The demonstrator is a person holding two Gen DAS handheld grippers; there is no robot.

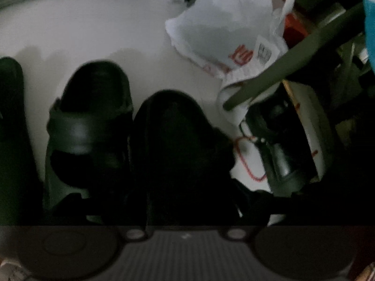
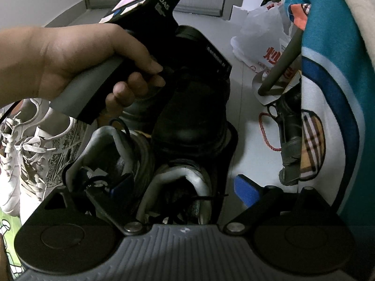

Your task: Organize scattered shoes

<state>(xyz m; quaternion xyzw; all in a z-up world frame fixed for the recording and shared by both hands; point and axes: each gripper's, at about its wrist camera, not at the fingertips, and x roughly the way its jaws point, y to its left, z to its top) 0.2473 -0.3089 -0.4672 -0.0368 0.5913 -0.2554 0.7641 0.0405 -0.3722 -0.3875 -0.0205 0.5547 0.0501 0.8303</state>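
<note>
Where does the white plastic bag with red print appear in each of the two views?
Left wrist view: the white plastic bag lies on the floor at upper centre-right, beyond the black shoes.
Right wrist view: the bag is at upper right, left of the teal cloth.
Shared landmark: the red cord on the floor below the bag.

Left wrist view: dim, underexposed, softly blurred; lower half near black, pale floor (image 1: 93,30) brightest toward 11 o'clock. Right wrist view: brighter, sharp; fisheye corners vignetted black.
</note>
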